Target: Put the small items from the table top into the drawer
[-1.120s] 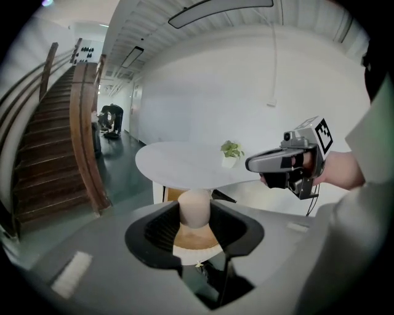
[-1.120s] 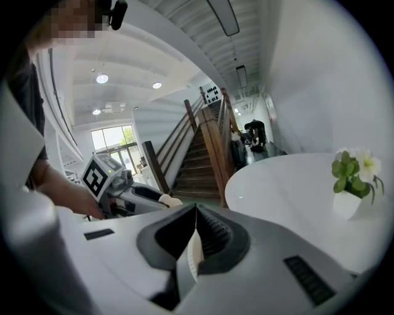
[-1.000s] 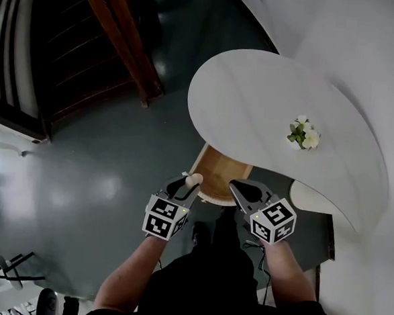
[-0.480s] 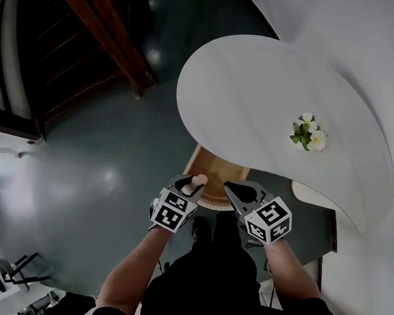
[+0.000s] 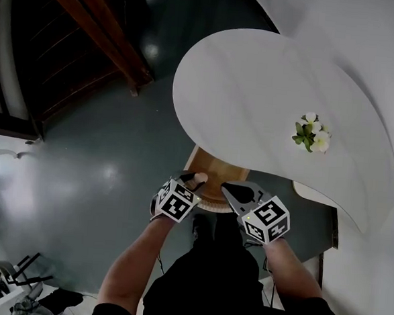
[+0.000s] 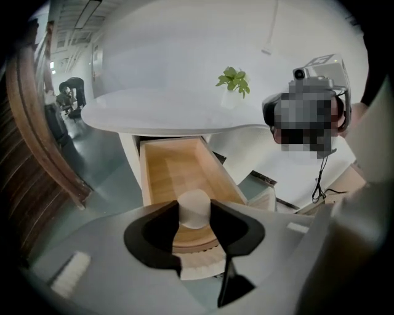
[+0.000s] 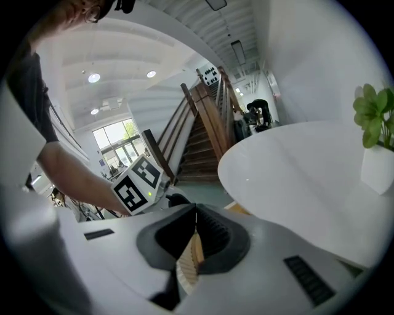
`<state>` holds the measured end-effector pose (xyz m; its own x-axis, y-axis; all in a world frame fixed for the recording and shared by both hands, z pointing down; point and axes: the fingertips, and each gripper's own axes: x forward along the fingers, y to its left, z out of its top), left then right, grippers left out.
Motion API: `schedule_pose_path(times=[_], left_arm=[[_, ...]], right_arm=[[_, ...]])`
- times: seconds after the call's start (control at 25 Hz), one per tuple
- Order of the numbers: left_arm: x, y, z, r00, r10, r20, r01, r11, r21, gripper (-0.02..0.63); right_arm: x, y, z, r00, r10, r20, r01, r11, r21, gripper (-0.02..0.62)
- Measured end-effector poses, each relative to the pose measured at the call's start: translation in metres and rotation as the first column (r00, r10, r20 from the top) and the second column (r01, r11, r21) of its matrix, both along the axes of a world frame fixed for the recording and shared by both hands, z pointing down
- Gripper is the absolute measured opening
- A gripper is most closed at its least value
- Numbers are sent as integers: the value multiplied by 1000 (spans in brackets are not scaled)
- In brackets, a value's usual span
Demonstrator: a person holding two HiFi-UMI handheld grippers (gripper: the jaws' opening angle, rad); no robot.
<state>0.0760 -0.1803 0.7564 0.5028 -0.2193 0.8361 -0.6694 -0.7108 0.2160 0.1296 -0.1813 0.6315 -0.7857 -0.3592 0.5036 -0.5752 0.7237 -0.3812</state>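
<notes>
The table top [image 5: 255, 90] is white, smooth and matt; the drawer [image 6: 172, 172] is pale bare wood with fine grain; the cylinder [image 6: 194, 208] looks pale and matt; the floor [image 5: 95, 173] is dark and glossy, catching light; the staircase [image 5: 98, 25] is dark brown wood; the right gripper [image 7: 196, 215] is grey matt plastic with ribbed black pads [image 7: 213, 236].

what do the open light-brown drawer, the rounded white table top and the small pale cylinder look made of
The open light-brown drawer looks like wood or veneer, matt, with faint grain on its floor. The rounded white table top seems painted or laminated board: even, smooth satin sheen, core hidden. The small pale cylinder is matt off-white, perhaps plastic or wax; too plain to tell.
</notes>
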Motion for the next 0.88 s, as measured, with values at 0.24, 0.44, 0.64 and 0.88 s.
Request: schedule_pose_path(times=[0.24,0.44,0.64,0.88], left_arm=[[10,1,23,983,164,81,-165,986,-1,166],[9,2,30,957,261,127,-257,965,-51,166],[9,-3,24,928,330,173,-330,943,-33,169],[9,-15,31,864,462,202,-459,886,-62,173]], right_arm=[[13,0,7,1000,26,-17,-26,999,-23,12],[19,-5,7,999,54,-2,-54,998,-38,12],[19,-7,1,998,70,5,-69,997,-32,12],[26,-5,6,997,80,1,-80,996,-40,12]])
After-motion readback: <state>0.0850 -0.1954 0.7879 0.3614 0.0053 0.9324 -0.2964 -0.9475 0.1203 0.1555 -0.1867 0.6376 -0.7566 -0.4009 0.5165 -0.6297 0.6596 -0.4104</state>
